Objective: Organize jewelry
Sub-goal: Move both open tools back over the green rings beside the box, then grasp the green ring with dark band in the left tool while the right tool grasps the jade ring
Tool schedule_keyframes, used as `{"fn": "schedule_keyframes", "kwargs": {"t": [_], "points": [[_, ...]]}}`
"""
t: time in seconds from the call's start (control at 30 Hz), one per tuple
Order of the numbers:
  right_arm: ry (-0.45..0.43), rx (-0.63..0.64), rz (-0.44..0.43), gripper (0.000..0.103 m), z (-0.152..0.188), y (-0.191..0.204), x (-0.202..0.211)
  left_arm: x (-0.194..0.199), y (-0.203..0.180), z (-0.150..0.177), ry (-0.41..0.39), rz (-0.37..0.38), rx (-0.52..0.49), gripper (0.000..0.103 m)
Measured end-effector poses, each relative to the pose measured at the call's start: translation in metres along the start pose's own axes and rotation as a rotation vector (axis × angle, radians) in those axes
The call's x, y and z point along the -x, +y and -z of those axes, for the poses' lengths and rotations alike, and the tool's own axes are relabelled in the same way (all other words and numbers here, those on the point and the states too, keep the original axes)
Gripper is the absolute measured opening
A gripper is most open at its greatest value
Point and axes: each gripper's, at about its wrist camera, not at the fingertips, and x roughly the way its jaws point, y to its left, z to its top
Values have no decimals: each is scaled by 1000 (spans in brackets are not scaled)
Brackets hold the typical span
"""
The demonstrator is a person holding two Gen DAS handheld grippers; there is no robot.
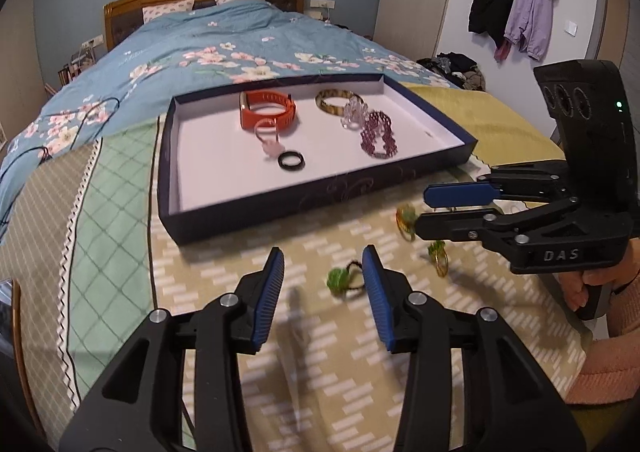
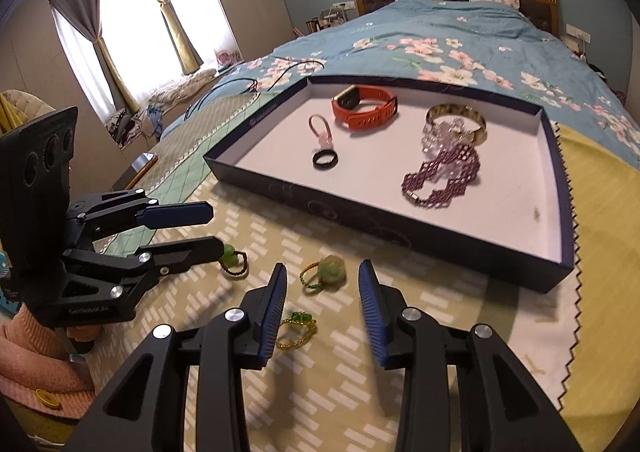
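A dark blue tray (image 1: pixel 256 208) (image 2: pixel 360 212) with a white floor lies on the bed. In it are an orange watch (image 1: pixel 268 110) (image 2: pixel 366 110), a gold bangle (image 1: pixel 334 100) (image 2: pixel 456 118), a clear bead bracelet (image 1: pixel 354 114), a purple bead bracelet (image 1: pixel 378 134) (image 2: pixel 444 176), a pink loop (image 1: pixel 267 134) and a black ring (image 1: pixel 291 161) (image 2: pixel 324 159). Three green-stone rings lie on the blanket in front of the tray (image 1: pixel 338 280) (image 2: pixel 330 270) (image 2: pixel 298 328) (image 2: pixel 232 256). My left gripper (image 1: pixel 323 272) (image 2: pixel 214 226) is open over one ring. My right gripper (image 2: pixel 322 284) (image 1: pixel 424 208) is open above the others.
A patterned yellow-green blanket (image 1: pixel 280 332) covers the near bed, with a blue floral duvet (image 1: pixel 200 44) behind the tray. A black cable (image 2: pixel 256 82) lies on the duvet. Coats hang on the wall (image 1: pixel 516 4).
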Motion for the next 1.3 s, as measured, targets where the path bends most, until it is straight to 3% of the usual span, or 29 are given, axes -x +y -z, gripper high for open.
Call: {"fn": "schedule_keyframes", "kwargs": {"t": [0.7, 0.9, 1.0, 1.3], "points": [[24, 13, 44, 34, -4, 6, -12, -16, -9, 3, 87, 27, -19, 37], [29, 27, 58, 23, -5, 8, -13, -17, -7, 2, 89, 19, -3, 33], [28, 31, 58, 17, -5, 8, -13, -17, -6, 2, 89, 15, 4, 25], [25, 29, 56, 16, -5, 7, -12, -15, -4, 2, 81, 10, 10, 23]]}}
